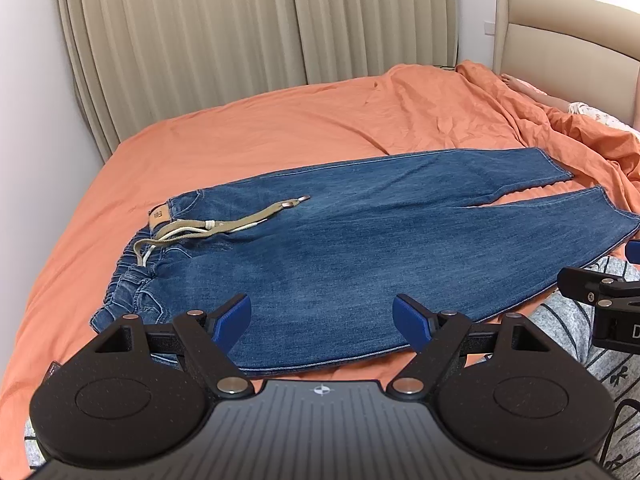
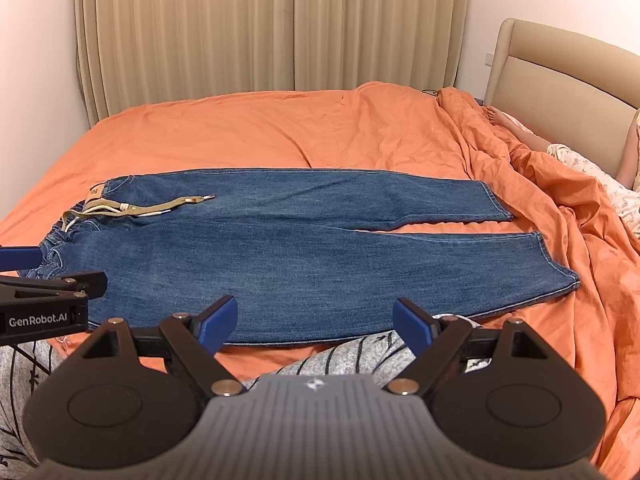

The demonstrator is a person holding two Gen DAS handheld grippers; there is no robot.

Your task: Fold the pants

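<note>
Blue denim pants [image 2: 304,240] lie flat across the orange bed sheet [image 2: 248,132], waistband left, legs right, probably spread out ready for folding. Left gripper [image 1: 322,322] and right gripper [image 2: 314,320] hover over the near edge, fingers wide apart, nothing grabbed yet.

1 jeans [image 2: 304,256], 2 grippers [image 1: 322,322] [image 2: 314,322]

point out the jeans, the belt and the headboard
jeans [image 2: 304,264], right wrist view, thigh of the near leg
belt [image 1: 224,226], left wrist view, middle of the khaki strap
headboard [image 2: 560,80], right wrist view, padded front panel
</note>
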